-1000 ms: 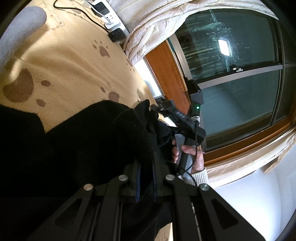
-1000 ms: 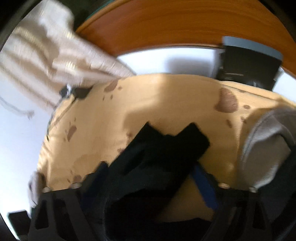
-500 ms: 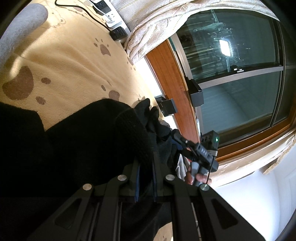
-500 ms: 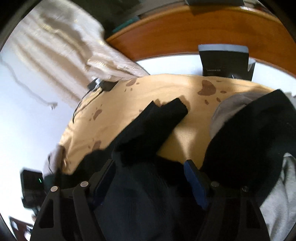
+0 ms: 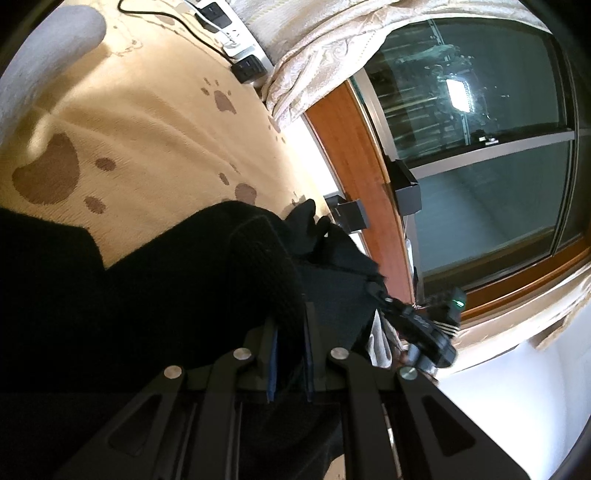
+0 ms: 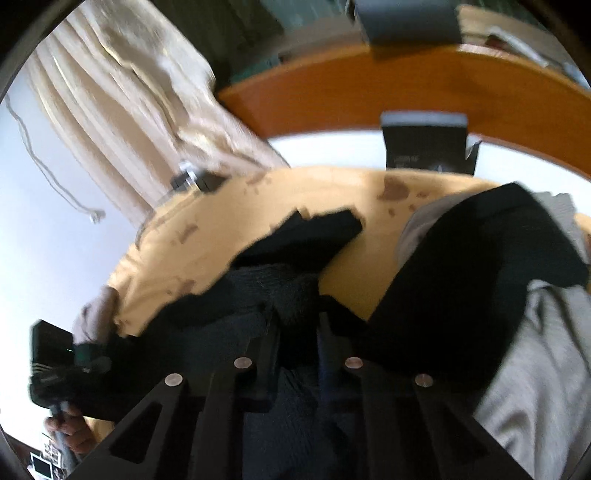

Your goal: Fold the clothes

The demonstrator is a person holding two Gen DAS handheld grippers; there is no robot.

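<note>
Black knit garment (image 5: 192, 288) pinched by left gripper (image 5: 290, 325) and right gripper (image 6: 295, 332).

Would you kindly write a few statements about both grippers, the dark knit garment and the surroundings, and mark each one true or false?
1. The left gripper is shut on the black knit garment. True.
2. The right gripper is open and holds nothing. False: its fingers are closed on a bunch of the same black knit.
3. The garment lies on a plain white sheet. False: it lies on a tan blanket with brown paw prints.
4. A grey garment lies beside the black one in the right wrist view. True.
5. A power strip with plugs sits at the blanket's far edge, near the curtain. True.
6. The window has a white plastic frame. False: the frame is brown wood.
</note>
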